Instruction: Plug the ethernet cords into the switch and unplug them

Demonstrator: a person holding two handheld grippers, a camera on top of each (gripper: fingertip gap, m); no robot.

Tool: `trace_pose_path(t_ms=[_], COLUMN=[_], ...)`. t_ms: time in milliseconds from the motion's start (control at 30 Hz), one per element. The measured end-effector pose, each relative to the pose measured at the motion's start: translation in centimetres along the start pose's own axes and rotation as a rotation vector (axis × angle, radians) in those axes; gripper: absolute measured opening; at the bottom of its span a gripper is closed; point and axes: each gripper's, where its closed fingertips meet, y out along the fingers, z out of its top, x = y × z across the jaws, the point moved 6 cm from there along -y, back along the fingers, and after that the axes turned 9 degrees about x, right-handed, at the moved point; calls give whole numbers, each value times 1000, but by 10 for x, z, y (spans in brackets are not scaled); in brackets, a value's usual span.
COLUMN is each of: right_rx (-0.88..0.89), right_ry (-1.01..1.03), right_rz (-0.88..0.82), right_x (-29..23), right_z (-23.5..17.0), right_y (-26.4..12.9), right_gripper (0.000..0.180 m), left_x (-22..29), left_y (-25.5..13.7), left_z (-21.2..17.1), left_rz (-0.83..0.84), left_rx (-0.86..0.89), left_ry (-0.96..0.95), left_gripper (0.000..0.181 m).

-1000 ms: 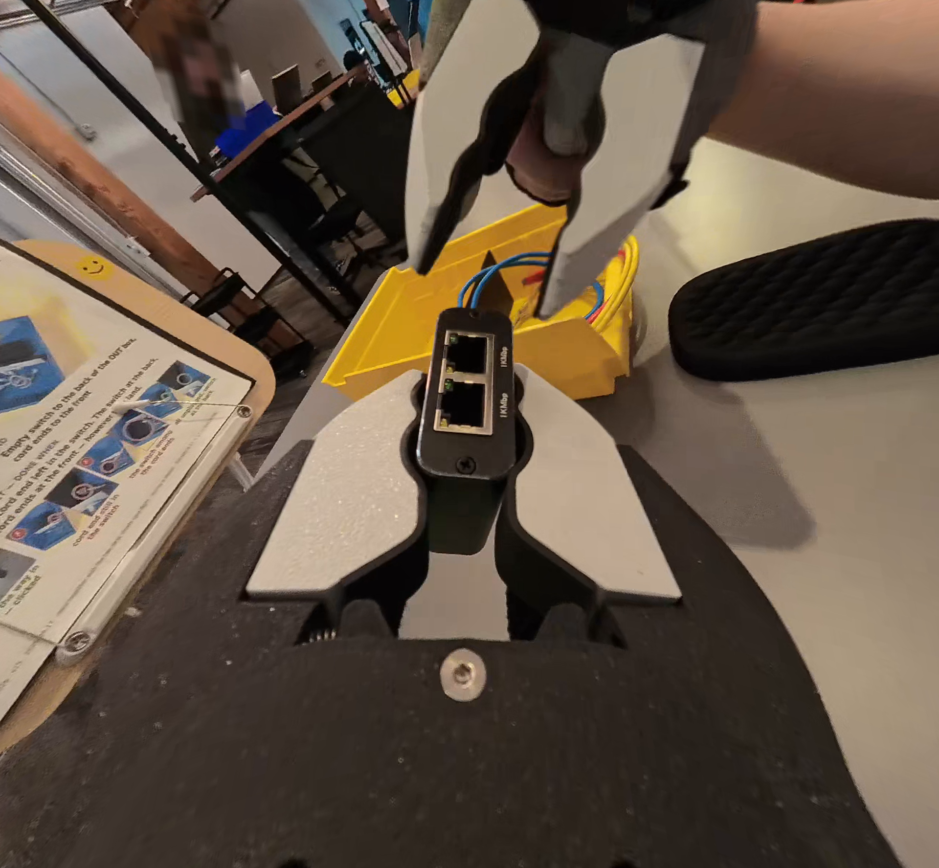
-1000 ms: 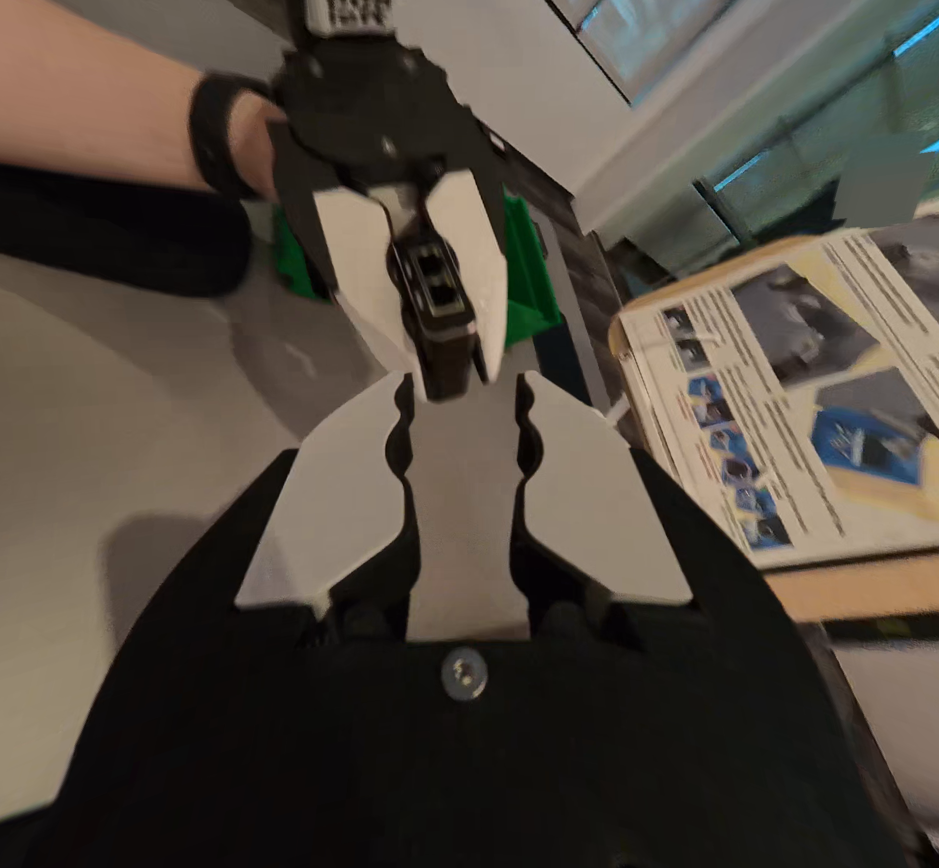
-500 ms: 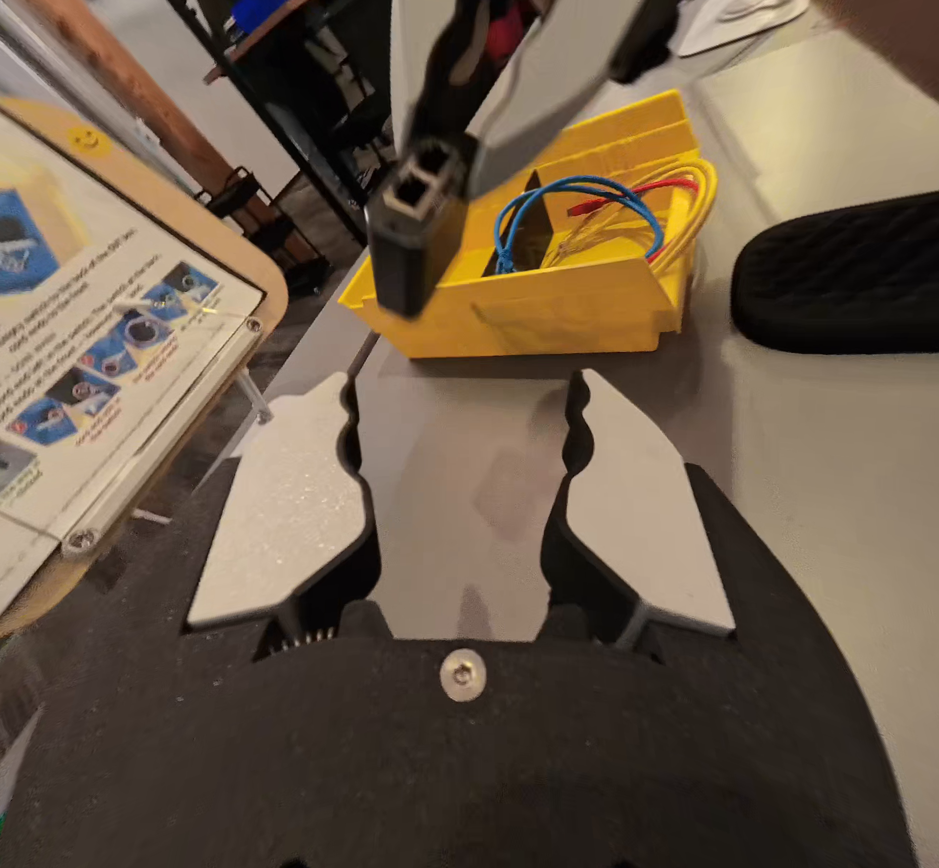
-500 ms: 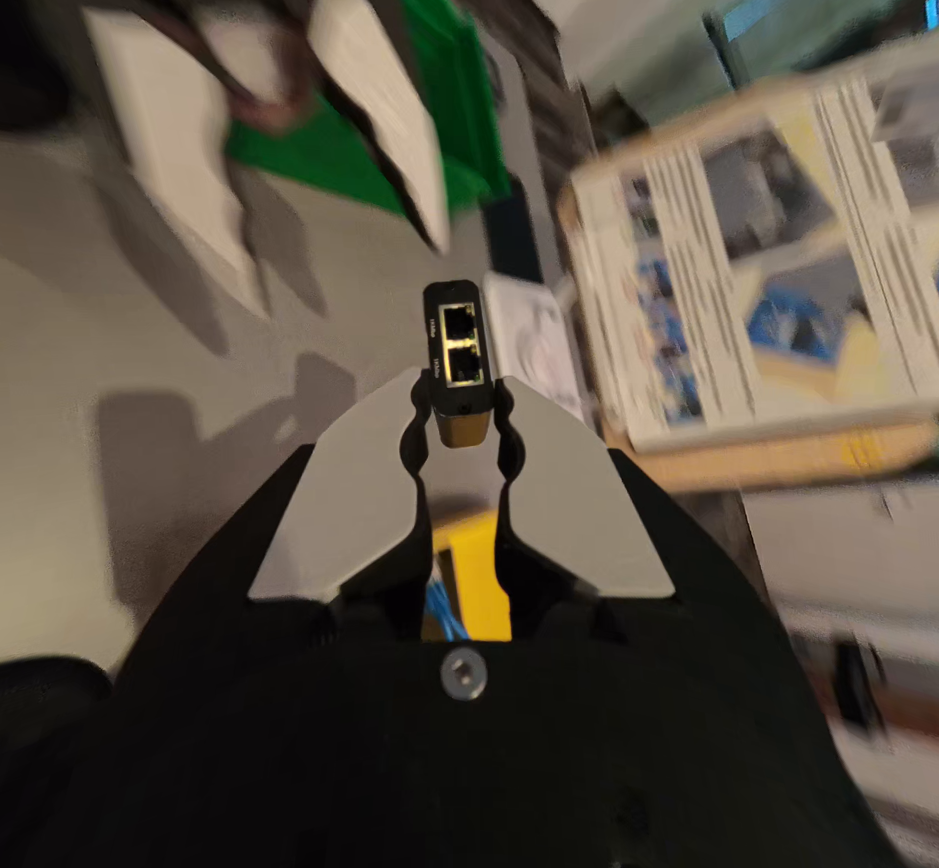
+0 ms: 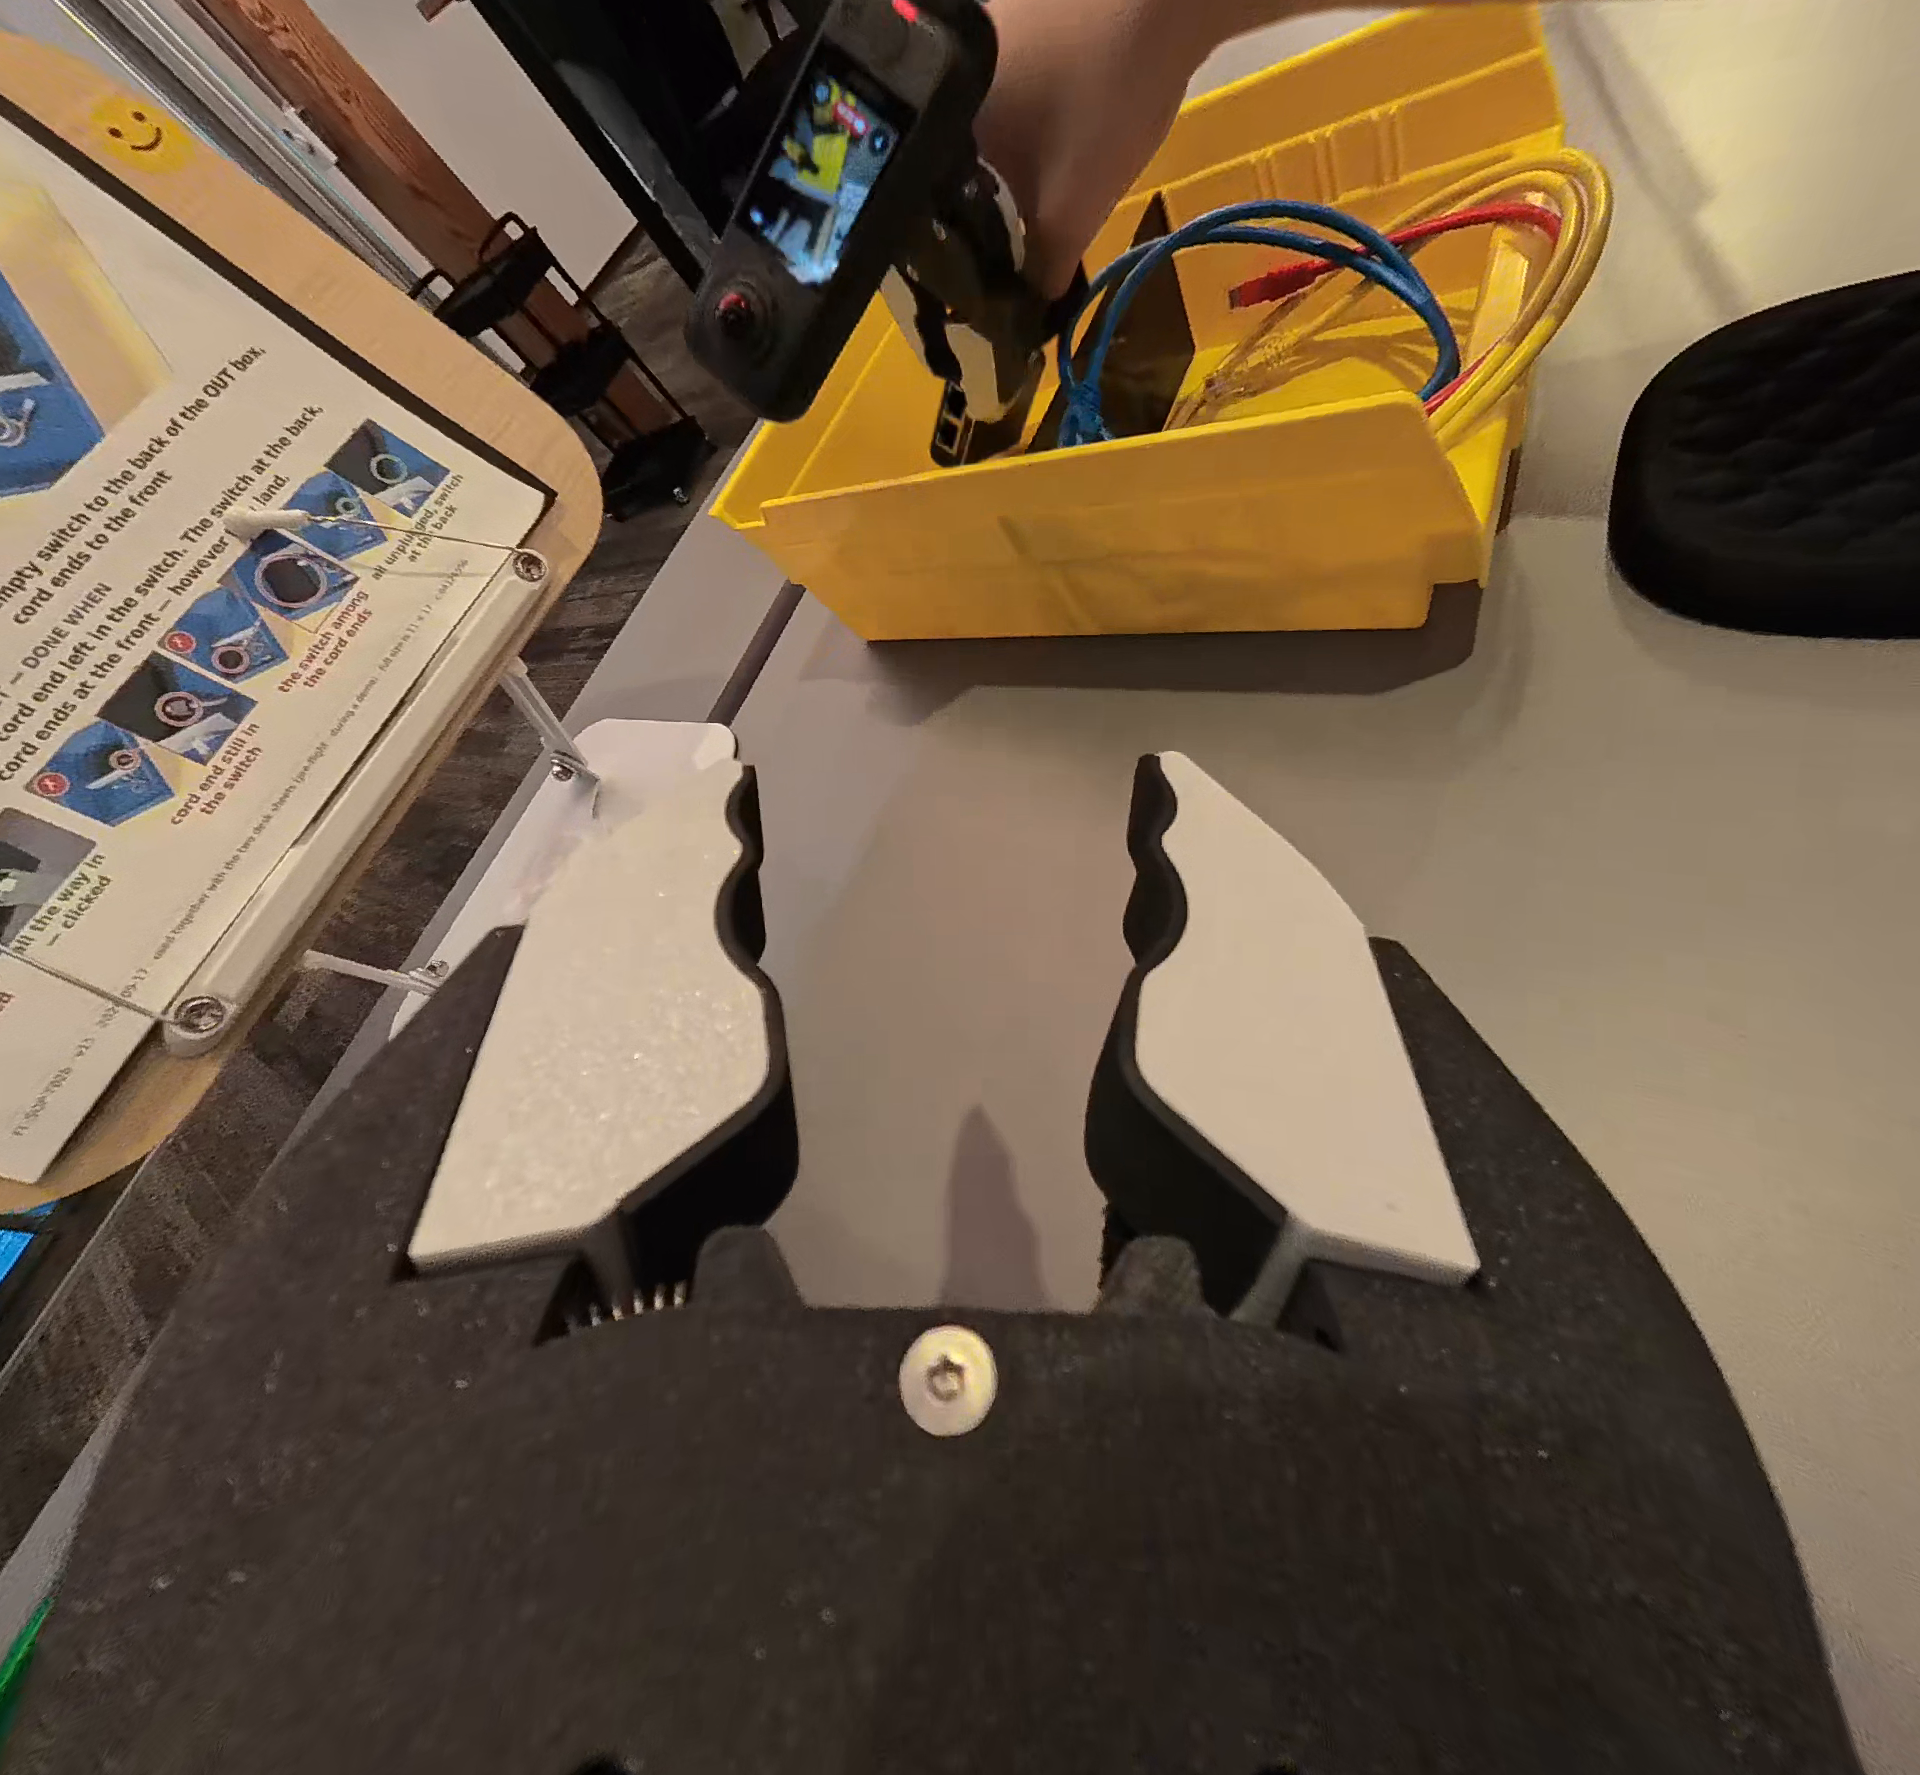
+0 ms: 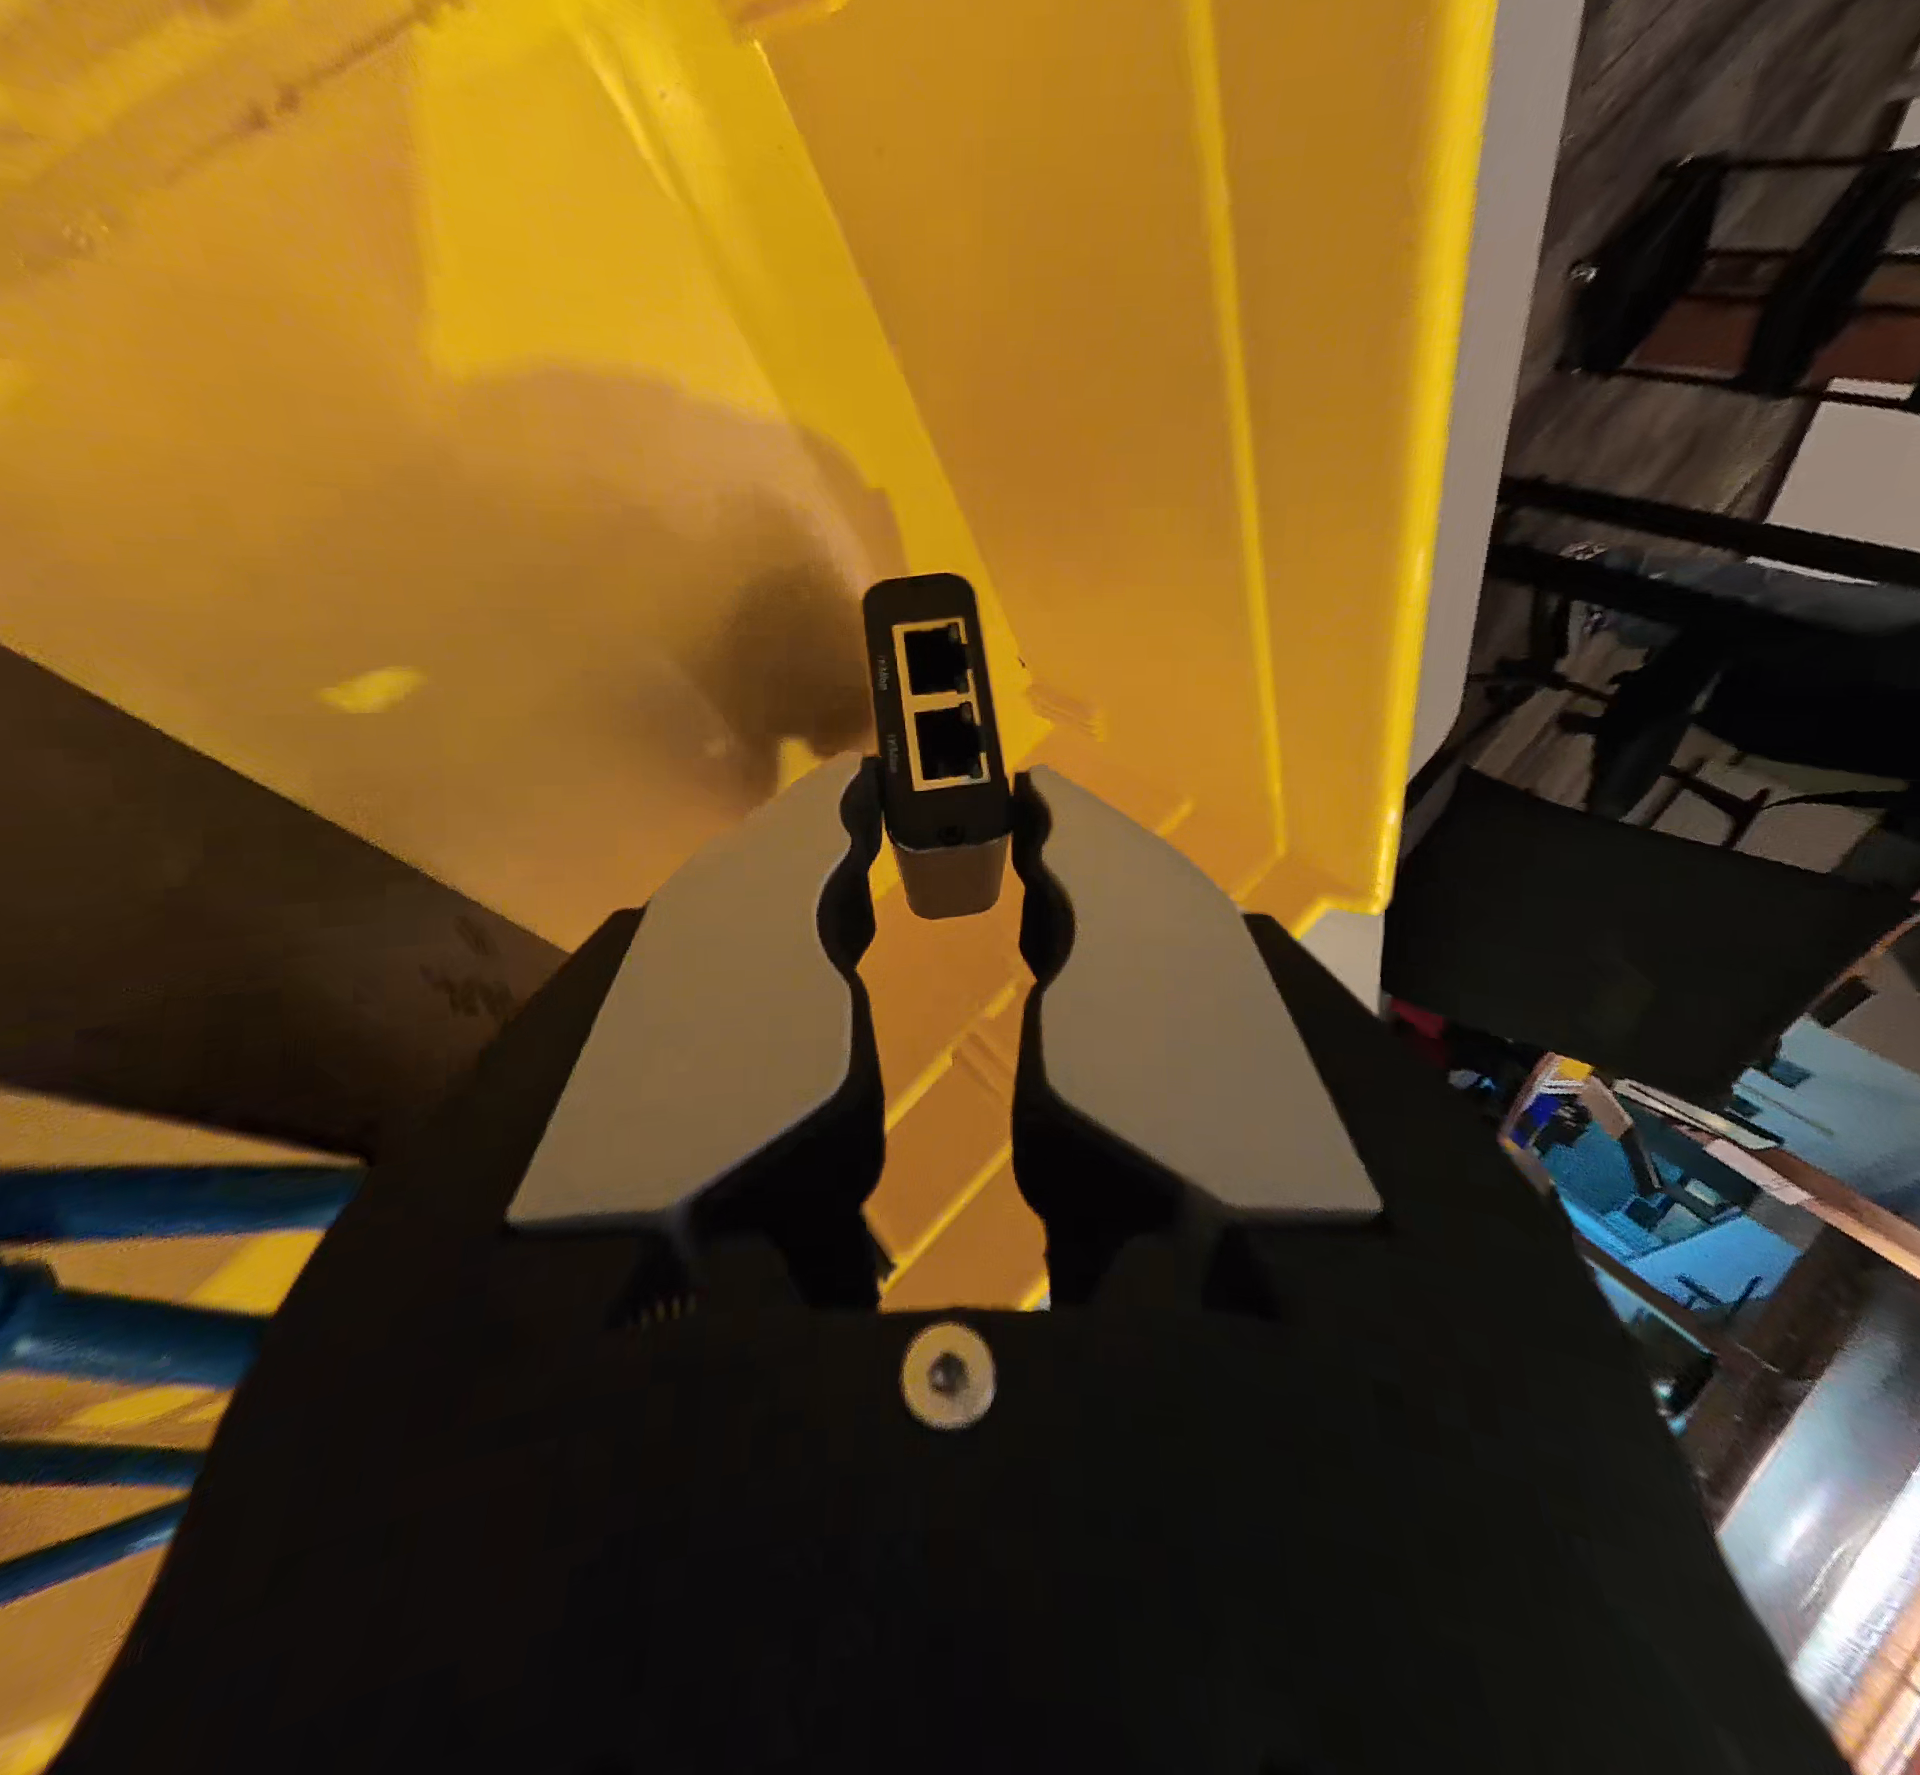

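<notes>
While the left gripper [image 5: 940,821] hovers low over the grey table [image 5: 1558,894], jaws spread wide and empty, the right gripper [image 6: 940,790] reaches down into the yellow bin [image 5: 1091,541], fingertips clamped on the black two-port switch [image 6: 938,717]. Blue, red and yellow ethernet cords [image 5: 1351,271] lie coiled in the bin's adjoining compartment.
</notes>
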Motion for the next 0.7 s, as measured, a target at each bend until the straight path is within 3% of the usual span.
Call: trace_pose_path(t_ms=[267, 467, 700], right_rx=[-23, -101, -58], right_ry=[171, 148, 276], right_rz=[68, -45, 138], right_x=[6, 12, 0], right_z=[3, -15, -8], right_y=[1, 6, 9], right_gripper=[25, 24, 28], left_x=[-3, -3, -1], left_y=[-1, -2, 1], left_z=[-1, 0, -2], left_rz=[16, 18, 16], left_rx=[-3, -2, -32], left_ry=[-2, 1, 24], left_gripper=[66, 65, 67])
